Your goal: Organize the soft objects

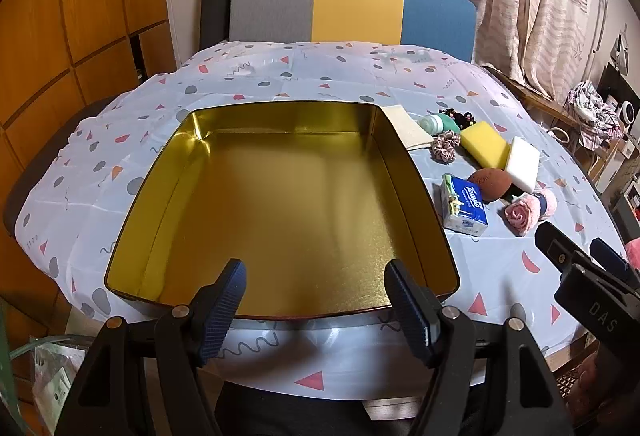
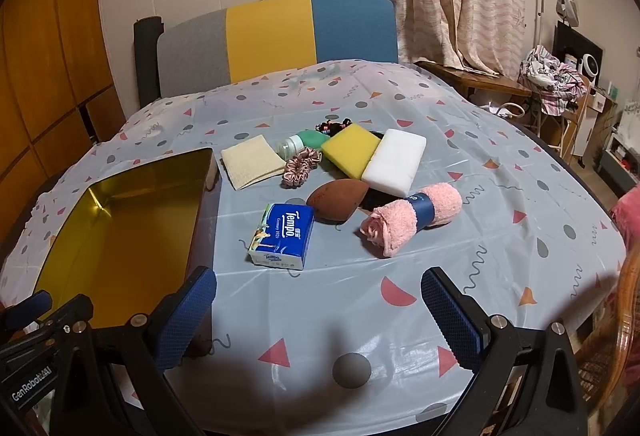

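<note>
A gold-lined tin box (image 1: 404, 172) (image 2: 52, 248) lies empty on the patterned tablecloth. My left gripper (image 1: 314, 296) hovers open over its near rim, nothing between the fingers. Right of the box lies a cluster: blue tissue pack (image 2: 282, 236) (image 1: 466, 206), brown egg-shaped sponge (image 2: 338, 196) (image 1: 490, 182), rolled pink towel (image 2: 412, 216) (image 1: 528, 210), yellow sponge (image 2: 350, 148) (image 1: 484, 144), white sponge (image 2: 394, 162) (image 1: 522, 164), pink scrunchie (image 2: 302, 164) (image 1: 444, 146), cream cloth (image 2: 252, 160) (image 1: 408, 128). My right gripper (image 2: 318, 300) stands open in front of the cluster, holding nothing.
A small green bottle (image 2: 302, 142) and dark hair ties (image 2: 332, 125) lie behind the sponges. A grey, yellow and blue chair back (image 2: 272, 36) stands at the table's far edge. Curtains hang behind; cluttered furniture stands on the right.
</note>
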